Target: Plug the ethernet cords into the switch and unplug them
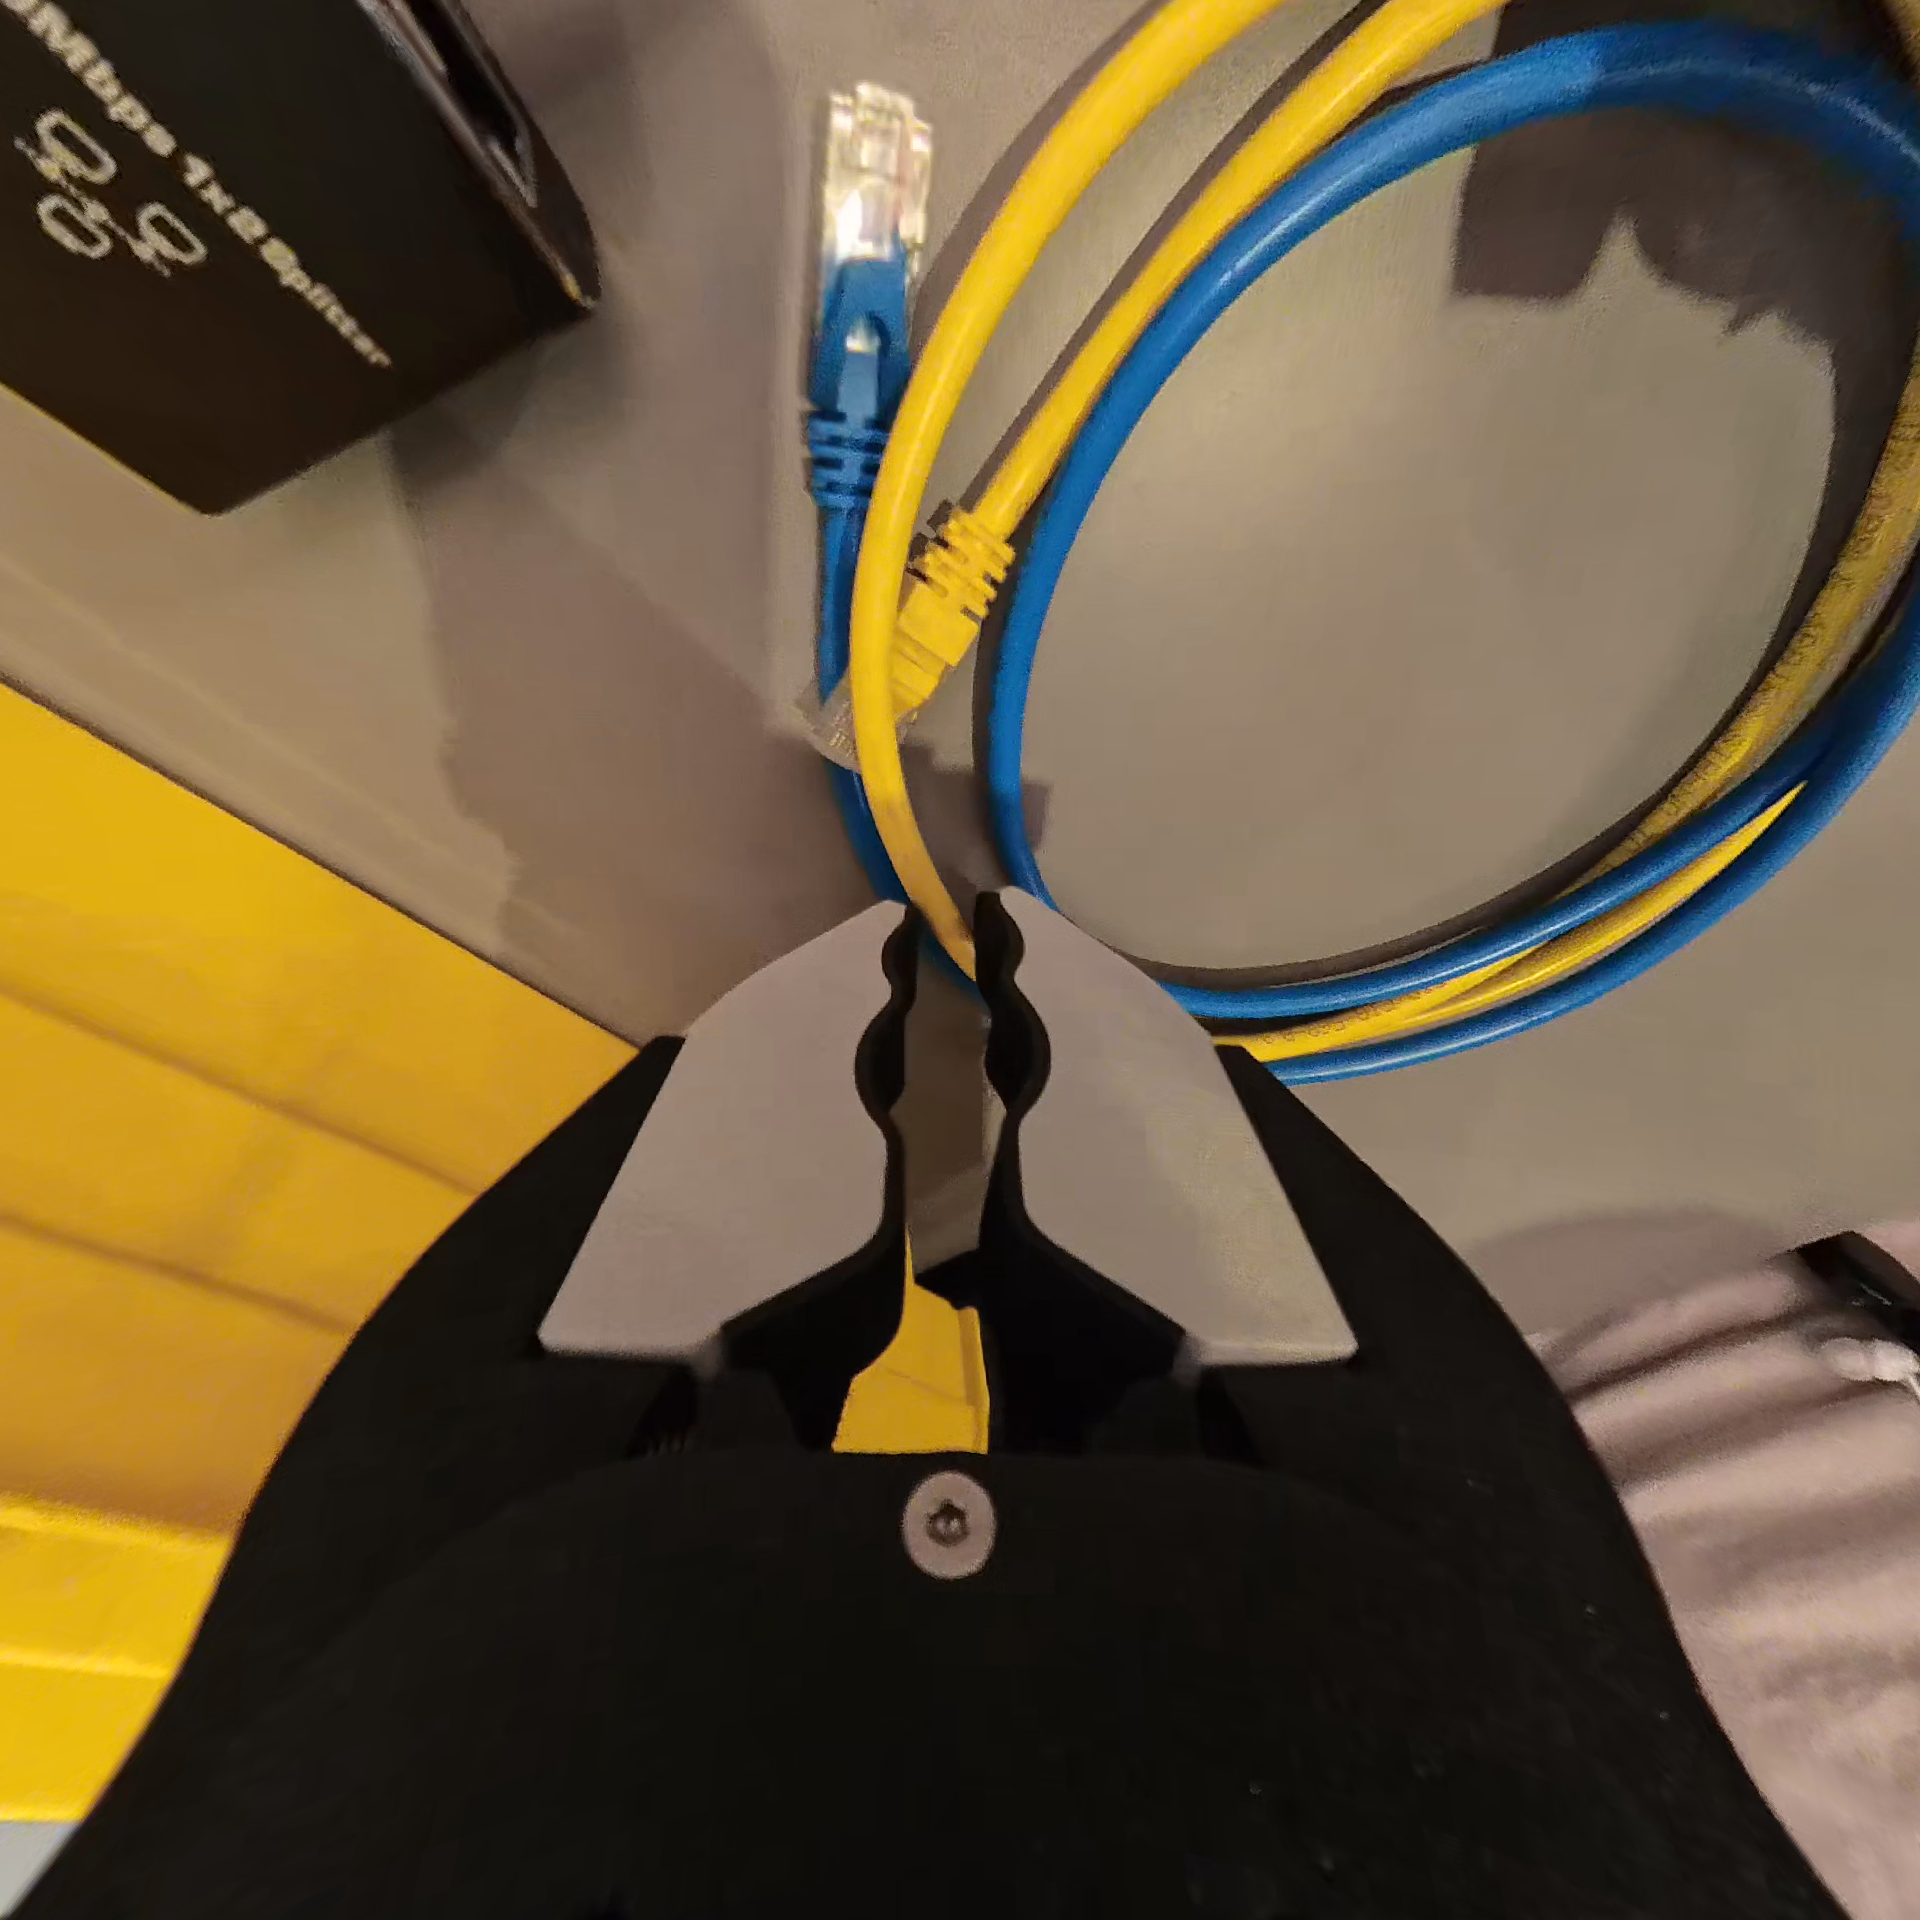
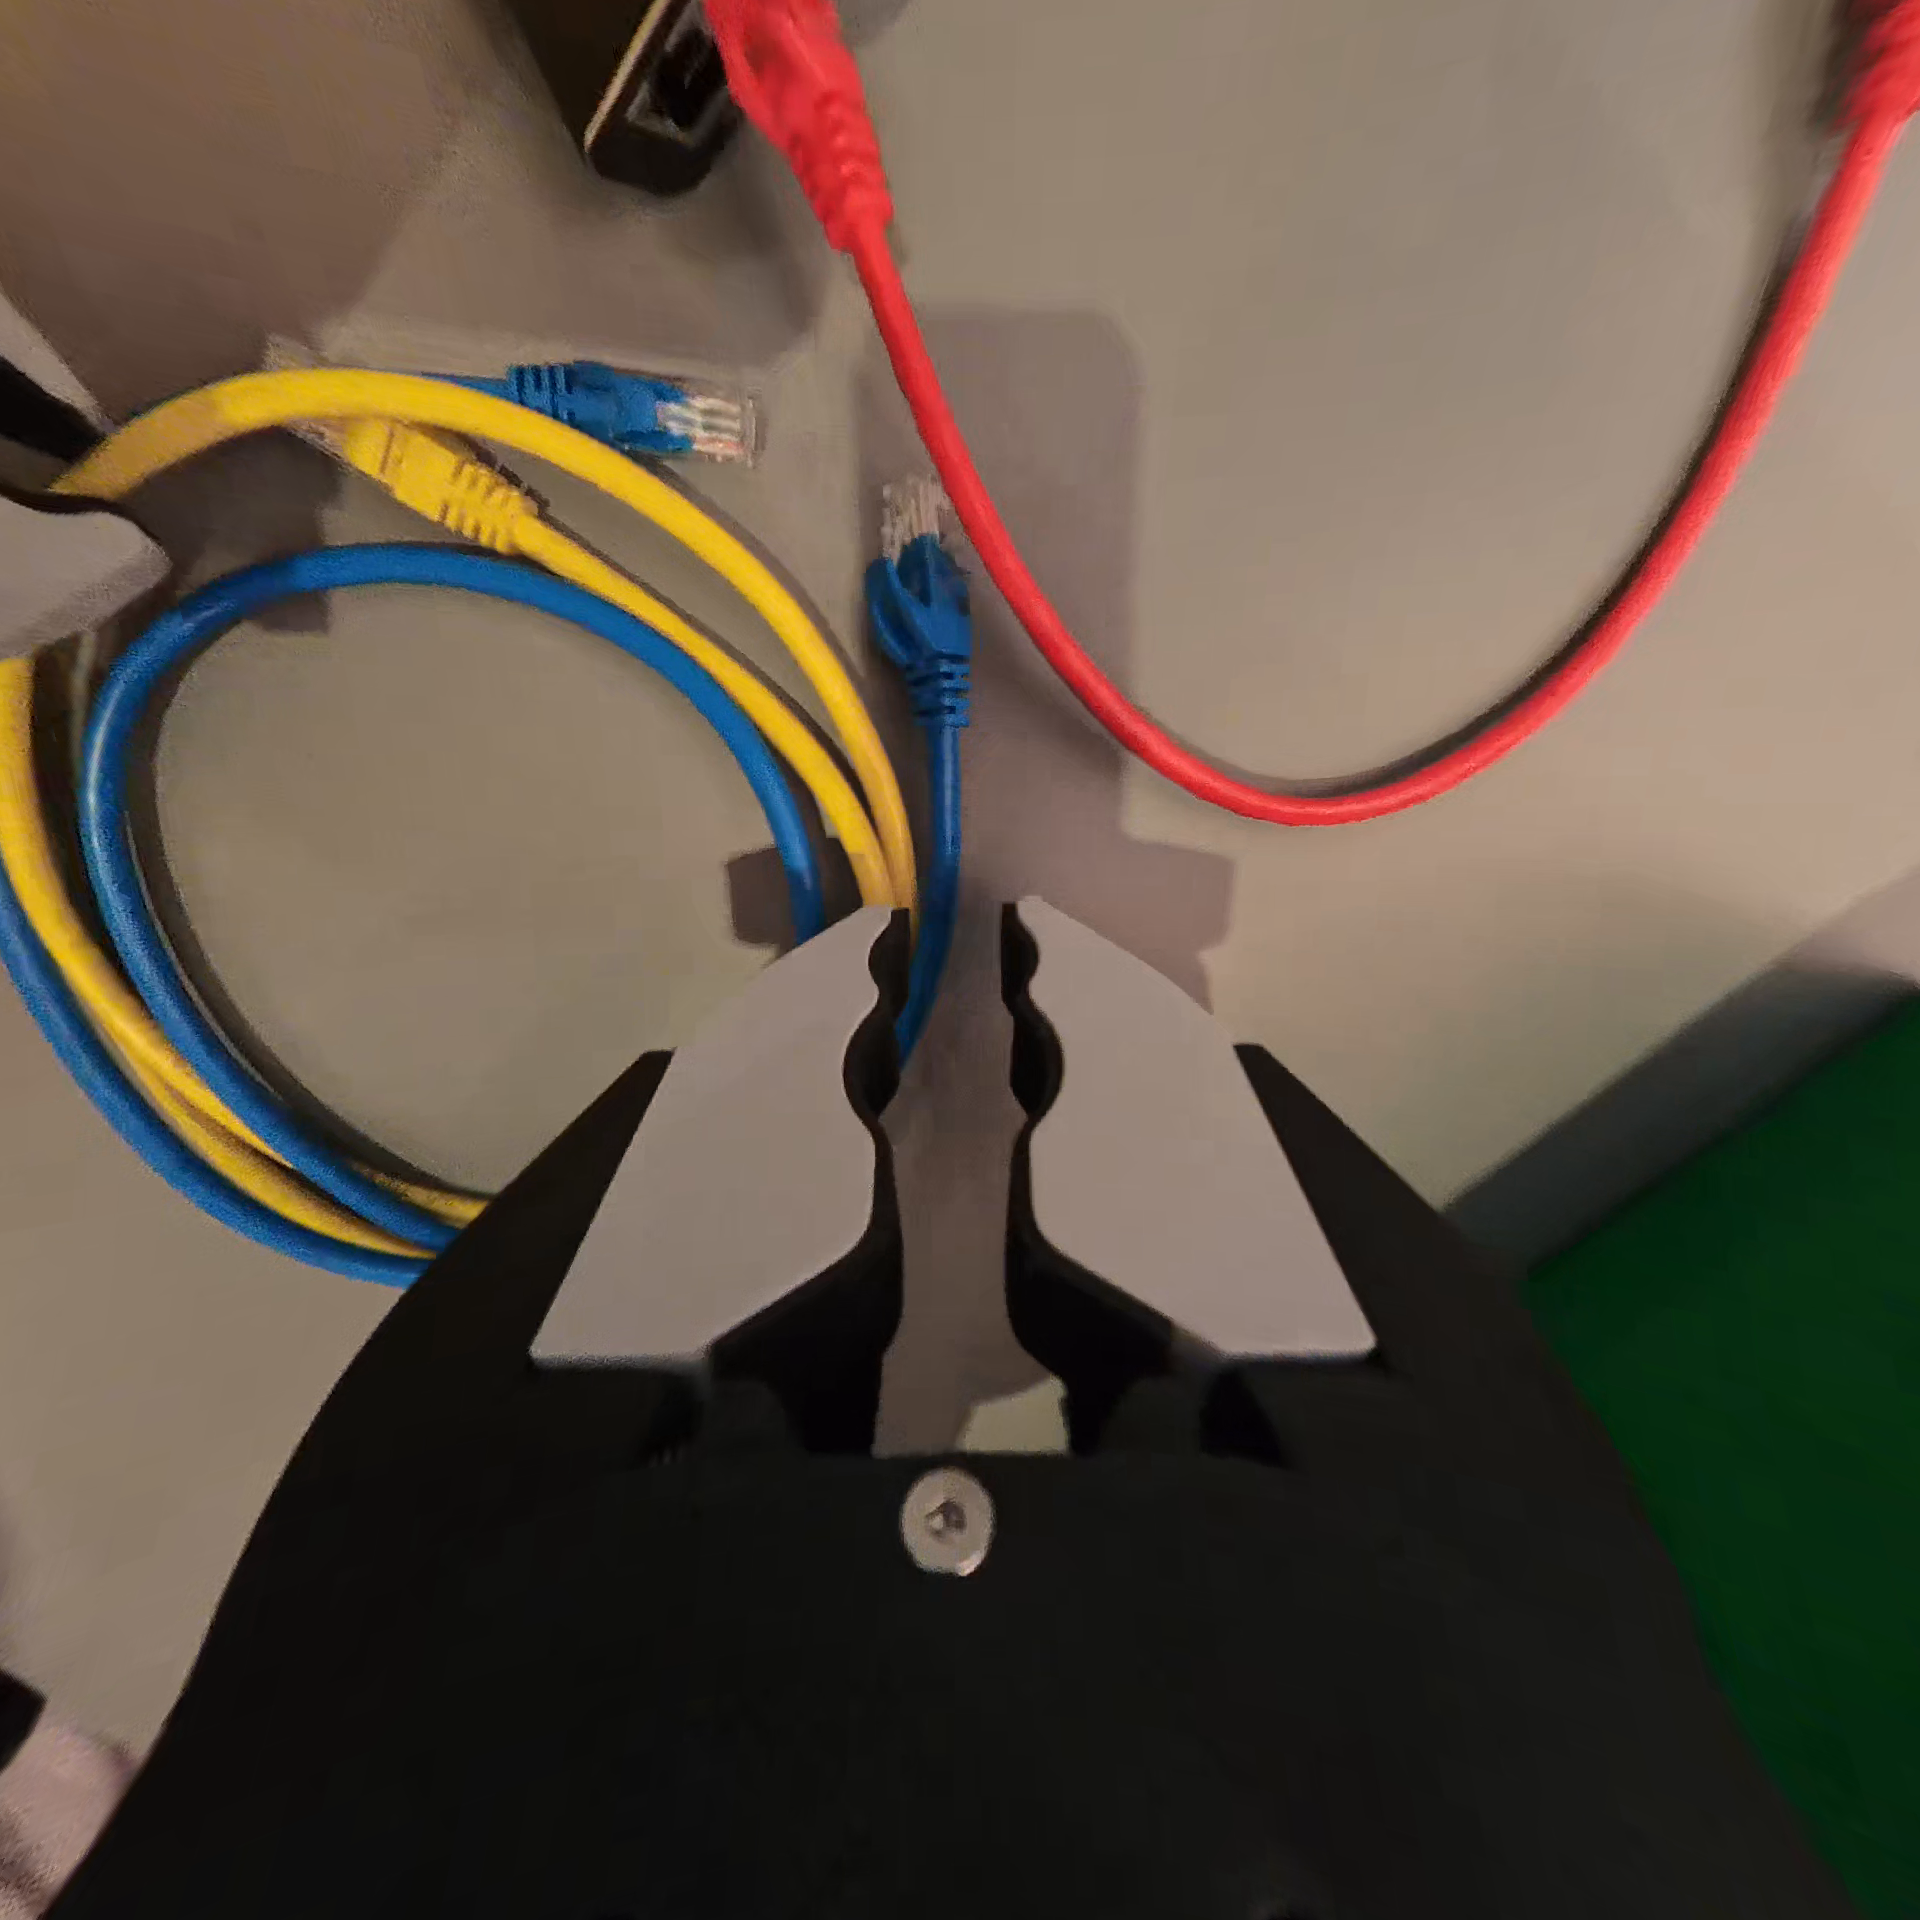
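The black switch [image 1: 260,260] lies at the top left of the grey table; in the right wrist view it [image 2: 665,114] is at the top. A blue cord [image 1: 1299,343] and a yellow cord [image 1: 977,312] lie coiled together, their plugs loose. My left gripper [image 1: 948,909] has its jaws a narrow gap apart around the yellow cord, and I cannot tell if they pinch it. My right gripper [image 2: 954,909] is open, with the blue cord [image 2: 940,810] running up from between its fingers to a loose blue plug [image 2: 925,613]. A red cord [image 2: 1039,644] leads up to the switch.
A yellow surface [image 1: 208,1039] borders the table on the left. A green surface [image 2: 1766,1351] lies past the table edge at the lower right. A second blue plug [image 2: 634,410] and a yellow plug [image 2: 447,483] lie left of the right gripper. There is about 15 cm between the tips of the two grippers. From the left gripper's tips to the black switch [image 1: 260,260] is close to 11 cm.
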`<act>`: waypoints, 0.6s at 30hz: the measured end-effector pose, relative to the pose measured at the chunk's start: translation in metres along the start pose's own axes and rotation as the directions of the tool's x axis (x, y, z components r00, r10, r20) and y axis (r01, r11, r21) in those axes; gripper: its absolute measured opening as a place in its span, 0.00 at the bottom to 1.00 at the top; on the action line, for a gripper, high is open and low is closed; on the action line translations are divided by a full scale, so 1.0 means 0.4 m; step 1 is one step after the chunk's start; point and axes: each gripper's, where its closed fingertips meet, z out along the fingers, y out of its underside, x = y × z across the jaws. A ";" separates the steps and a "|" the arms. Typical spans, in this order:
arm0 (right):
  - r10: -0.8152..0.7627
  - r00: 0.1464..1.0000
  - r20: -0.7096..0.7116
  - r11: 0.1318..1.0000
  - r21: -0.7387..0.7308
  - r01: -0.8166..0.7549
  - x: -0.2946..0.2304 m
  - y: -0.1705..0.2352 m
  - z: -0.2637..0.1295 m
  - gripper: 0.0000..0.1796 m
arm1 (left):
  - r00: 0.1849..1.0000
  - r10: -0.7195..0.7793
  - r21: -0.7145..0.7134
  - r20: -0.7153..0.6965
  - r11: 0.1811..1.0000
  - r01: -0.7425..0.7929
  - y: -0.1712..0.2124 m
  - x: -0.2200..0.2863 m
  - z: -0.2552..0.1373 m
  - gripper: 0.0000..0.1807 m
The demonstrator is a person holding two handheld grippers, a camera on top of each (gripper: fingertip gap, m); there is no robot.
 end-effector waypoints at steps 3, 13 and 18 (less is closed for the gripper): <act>0.036 0.998 0.044 0.999 0.008 -0.037 -0.006 -0.003 0.020 0.09 | 1.000 -0.009 0.016 -0.019 1.000 0.010 0.003 0.000 -0.016 0.05; 0.045 0.983 0.180 0.998 0.034 -0.052 -0.021 -0.004 0.009 0.04 | 0.999 0.014 0.077 -0.030 0.997 -0.011 0.001 -0.001 -0.061 0.05; 0.011 0.987 0.160 0.994 0.109 -0.028 -0.027 -0.028 -0.073 0.04 | 1.000 -0.015 0.137 -0.010 0.990 0.016 0.011 -0.029 -0.100 0.01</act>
